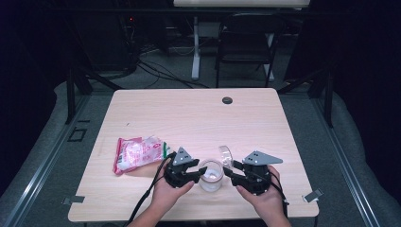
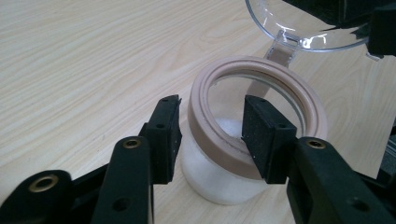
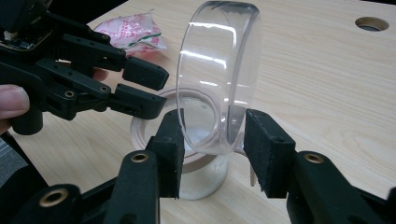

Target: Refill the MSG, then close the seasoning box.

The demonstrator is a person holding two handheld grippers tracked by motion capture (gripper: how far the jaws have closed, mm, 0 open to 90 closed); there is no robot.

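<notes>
Black jaws of my right gripper (image 3: 212, 156) rise nearest the lens in the right gripper view, standing on either side of the clear domed plastic lid (image 3: 218, 77), which is hinged up on edge above the small frosted jar with the beige ring collar (image 3: 196, 154). The two pads sit at the lid's lower rim, one against each face as far as I can judge; I cannot tell whether they press on it or merely bracket it. On the bench (image 1: 189, 113), the jar (image 1: 211, 175) stands near my edge, between both hands. My left gripper (image 2: 210, 135) comes at it from the opposite side: in the left gripper view one pad lies outside the beige collar (image 2: 261, 65) and the other over its inner edge, so the jaws straddle the near rim wall, half closed; whether they bite is unclear to me. What the coming move turns on, I judge, is the lid's stance: it rises almost upright from a hinge tab (image 2: 282, 49) on the far side of the collar from my left jaws, so its swing runs toward the left gripper, and the right hand, already at the lid, is the nearer one to bring it down. A crumpled pink and white plastic packet (image 1: 138, 153) lies well to the left, apart from the work.
</notes>
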